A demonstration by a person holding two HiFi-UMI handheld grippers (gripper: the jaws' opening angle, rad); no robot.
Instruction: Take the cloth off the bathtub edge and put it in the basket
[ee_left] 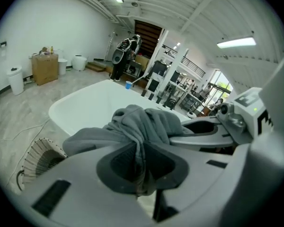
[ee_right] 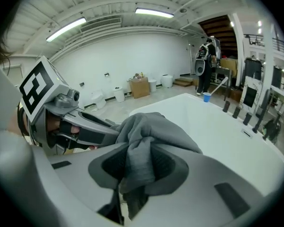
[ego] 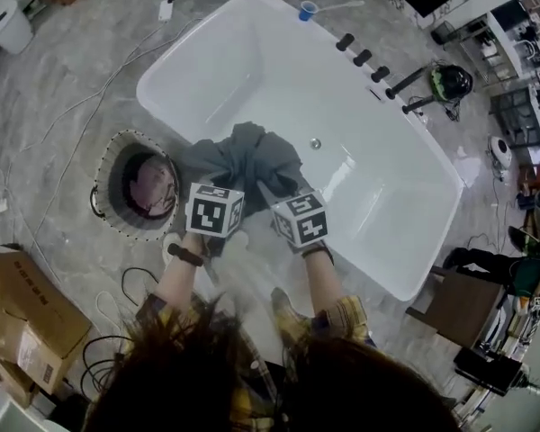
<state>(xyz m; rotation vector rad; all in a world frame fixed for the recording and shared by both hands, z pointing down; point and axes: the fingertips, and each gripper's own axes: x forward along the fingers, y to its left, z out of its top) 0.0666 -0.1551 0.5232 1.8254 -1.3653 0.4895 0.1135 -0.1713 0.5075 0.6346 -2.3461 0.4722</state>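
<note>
A dark grey cloth (ego: 243,160) is bunched over the near rim of the white bathtub (ego: 405,187). My left gripper (ego: 218,207) is shut on its left part, a fold pinched between the pads (ee_left: 137,167). My right gripper (ego: 292,212) is shut on the right part, with the fabric (ee_right: 142,145) squeezed between its jaws. Both grippers are side by side, close together. The round woven basket (ego: 137,187) stands on the floor left of the tub, just left of the left gripper; its ribbed rim (ee_left: 40,150) shows in the left gripper view.
Black tap fittings (ego: 362,58) and a blue cup (ego: 307,11) sit on the tub's far rim. Cardboard boxes (ego: 22,322) lie at the lower left, cables (ego: 117,79) trail over the marble floor, and a white bin (ego: 4,25) stands at upper left.
</note>
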